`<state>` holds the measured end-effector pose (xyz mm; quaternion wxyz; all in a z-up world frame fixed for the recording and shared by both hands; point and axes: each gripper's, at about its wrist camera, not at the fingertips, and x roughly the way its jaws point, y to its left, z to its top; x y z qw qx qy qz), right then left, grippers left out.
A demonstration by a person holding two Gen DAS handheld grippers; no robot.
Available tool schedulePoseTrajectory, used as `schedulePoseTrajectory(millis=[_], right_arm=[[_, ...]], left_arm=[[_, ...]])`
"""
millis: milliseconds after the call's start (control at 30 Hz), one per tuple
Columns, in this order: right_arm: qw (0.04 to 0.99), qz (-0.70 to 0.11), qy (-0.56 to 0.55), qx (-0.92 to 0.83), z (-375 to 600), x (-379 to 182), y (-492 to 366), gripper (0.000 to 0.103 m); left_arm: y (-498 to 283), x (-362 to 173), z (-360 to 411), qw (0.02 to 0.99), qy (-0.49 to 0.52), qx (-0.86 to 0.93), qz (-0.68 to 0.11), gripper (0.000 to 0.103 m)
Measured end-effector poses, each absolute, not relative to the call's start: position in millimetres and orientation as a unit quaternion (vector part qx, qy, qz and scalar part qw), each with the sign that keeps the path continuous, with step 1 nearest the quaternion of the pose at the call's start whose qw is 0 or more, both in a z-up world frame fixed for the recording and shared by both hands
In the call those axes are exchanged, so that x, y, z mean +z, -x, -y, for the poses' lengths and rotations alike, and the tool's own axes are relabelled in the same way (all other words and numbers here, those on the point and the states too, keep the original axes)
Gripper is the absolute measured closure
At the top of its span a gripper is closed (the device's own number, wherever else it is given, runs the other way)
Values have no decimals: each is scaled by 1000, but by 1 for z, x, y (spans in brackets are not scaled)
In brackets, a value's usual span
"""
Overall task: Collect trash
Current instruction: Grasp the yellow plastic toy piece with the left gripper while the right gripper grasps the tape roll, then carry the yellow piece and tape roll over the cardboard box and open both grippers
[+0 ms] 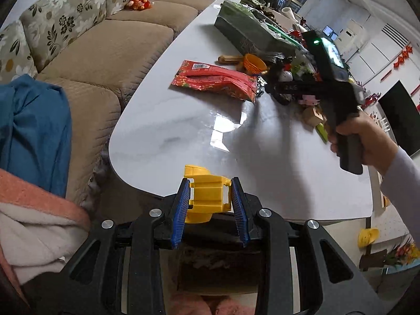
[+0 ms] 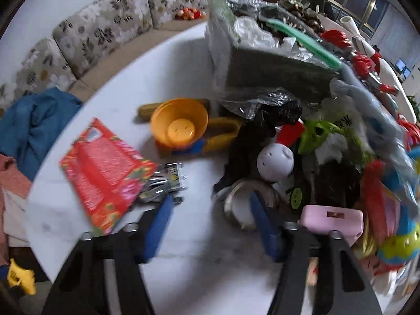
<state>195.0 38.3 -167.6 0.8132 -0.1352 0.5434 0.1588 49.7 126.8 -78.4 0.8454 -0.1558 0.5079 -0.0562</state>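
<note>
My left gripper (image 1: 210,197) is shut on a yellow plastic piece (image 1: 207,197), held at the near edge of the white table (image 1: 170,131). A red snack wrapper (image 1: 218,80) lies flat on the table; it also shows in the right wrist view (image 2: 105,173). My right gripper (image 2: 210,204) is open and empty, low over the table beside the wrapper and a crumpled silver foil wrapper (image 2: 168,181). The right gripper body (image 1: 336,84) shows in the left wrist view, held by a hand over the clutter.
An orange bowl (image 2: 178,123), a green box (image 1: 252,36), a black bag (image 2: 262,120), a white ball (image 2: 275,162), a pink case (image 2: 330,218) and several toys crowd the table's right. A beige sofa (image 1: 105,52) with blue cloth (image 1: 34,131) stands left.
</note>
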Motion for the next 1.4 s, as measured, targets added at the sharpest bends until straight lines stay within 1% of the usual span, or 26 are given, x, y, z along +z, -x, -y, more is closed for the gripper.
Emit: schedulePoseTrajectory(millis=[33, 67, 100, 133, 167, 333, 467, 600, 767, 933, 1000, 1100, 1200, 1267, 1333, 1400], right_arm=[[811, -547, 137, 157, -38, -168, -195, 69], [803, -559, 138, 153, -37, -172, -194, 74], [803, -558, 144, 149, -36, -173, -193, 83], [806, -555, 146, 146, -32, -172, -189, 93], [804, -560, 133, 148, -29, -171, -188, 94], [802, -563, 77, 183, -8, -154, -157, 94], [798, -559, -14, 227, 24, -132, -116, 94], [795, -546, -70, 254, 57, -113, -67, 94], [803, -532, -92, 253, 95, -96, 4, 94], [805, -541, -102, 221, 134, -106, 63, 94], [803, -549, -116, 201, 152, -116, 92, 94], [788, -572, -143, 176, 168, -143, 133, 94], [766, -608, -151, 146, 172, -184, 162, 94], [749, -632, -156, 124, 174, -221, 179, 94], [728, -656, -167, 109, 175, -261, 191, 93], [700, -687, -175, 83, 176, -317, 201, 93]], left_arm=[[-51, -79, -127, 845, 158, -59, -508, 71], [-51, -79, -127, 844, 160, -60, -508, 71], [-52, -80, -127, 844, 161, -62, -508, 71], [-53, -80, -125, 844, 163, -65, -507, 71], [-54, -80, -124, 843, 163, -69, -508, 71], [-60, -77, -110, 844, 149, -84, -508, 71], [-64, -76, -93, 843, 134, -94, -512, 71], [-63, -78, -73, 839, 115, -113, -520, 71], [-50, -78, -41, 833, 78, -144, -528, 72], [-20, -85, 0, 817, 35, -183, -546, 72], [-11, -90, 12, 807, 34, -197, -556, 72], [13, -103, 34, 794, 4, -213, -569, 71], [37, -136, 54, 764, -15, -227, -604, 71], [50, -173, 65, 733, -17, -230, -640, 71], [61, -207, 72, 715, -30, -229, -660, 71], [68, -255, 78, 691, -36, -219, -688, 71]])
